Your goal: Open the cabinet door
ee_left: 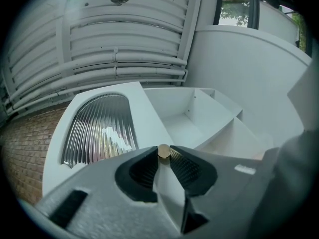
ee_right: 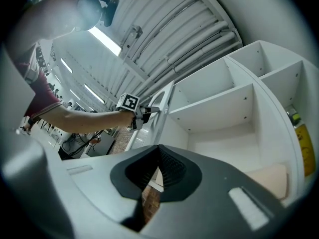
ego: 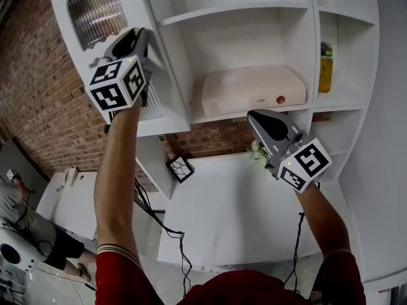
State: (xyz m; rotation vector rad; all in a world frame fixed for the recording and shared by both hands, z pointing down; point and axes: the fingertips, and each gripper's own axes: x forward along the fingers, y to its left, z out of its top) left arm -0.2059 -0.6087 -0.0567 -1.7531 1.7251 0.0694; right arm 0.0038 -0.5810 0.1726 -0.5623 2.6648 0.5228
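The white cabinet door (ego: 63, 8), with a ribbed glass window (ego: 93, 8), stands swung out at the upper left. My left gripper (ego: 142, 38) is at the door's free edge. In the left gripper view a small brass knob (ee_left: 163, 151) sits pinched between the tips of that gripper (ee_left: 164, 157), with the door's window (ee_left: 97, 128) behind it. My right gripper (ego: 255, 115) hangs lower, in front of the open shelves (ego: 235, 14), touching nothing. In the right gripper view its jaws (ee_right: 159, 152) meet with nothing between them, and the left gripper (ee_right: 144, 112) shows at the door edge.
A beige box (ego: 251, 91) lies on the lower shelf, a yellow bottle (ego: 325, 68) in the right compartment. Below are a white table (ego: 235, 215), a small flowering plant (ego: 257, 151) and a black-and-white patterned square (ego: 180, 168). A brick wall (ego: 32, 107) and a person (ego: 25, 224) are at the left.
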